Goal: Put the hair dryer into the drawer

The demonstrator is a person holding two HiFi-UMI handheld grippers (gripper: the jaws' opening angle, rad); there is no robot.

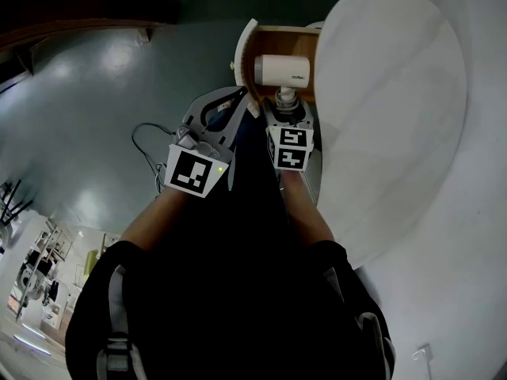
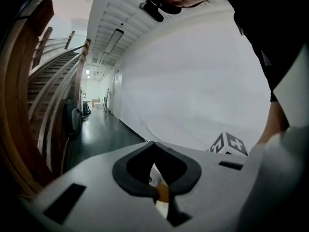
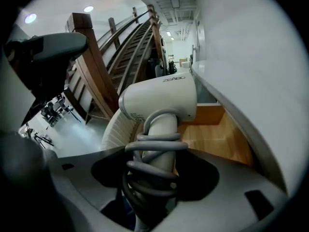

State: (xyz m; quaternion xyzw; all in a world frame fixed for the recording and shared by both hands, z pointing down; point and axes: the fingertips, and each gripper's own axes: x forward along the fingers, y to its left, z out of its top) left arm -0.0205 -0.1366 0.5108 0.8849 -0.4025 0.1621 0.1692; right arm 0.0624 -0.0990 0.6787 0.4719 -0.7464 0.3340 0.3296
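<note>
Right gripper is clamped on the handle of the hair dryer, over the cord wrapped round it. We see the dryer's body over the open drawer, not yet in. Left gripper has its jaws together with nothing in them, near the drawer front. We judge this to be the lowering step. We keep the body level, clear of the front and the tabletop, set it on the bare wood, and release only once it rests.
</note>
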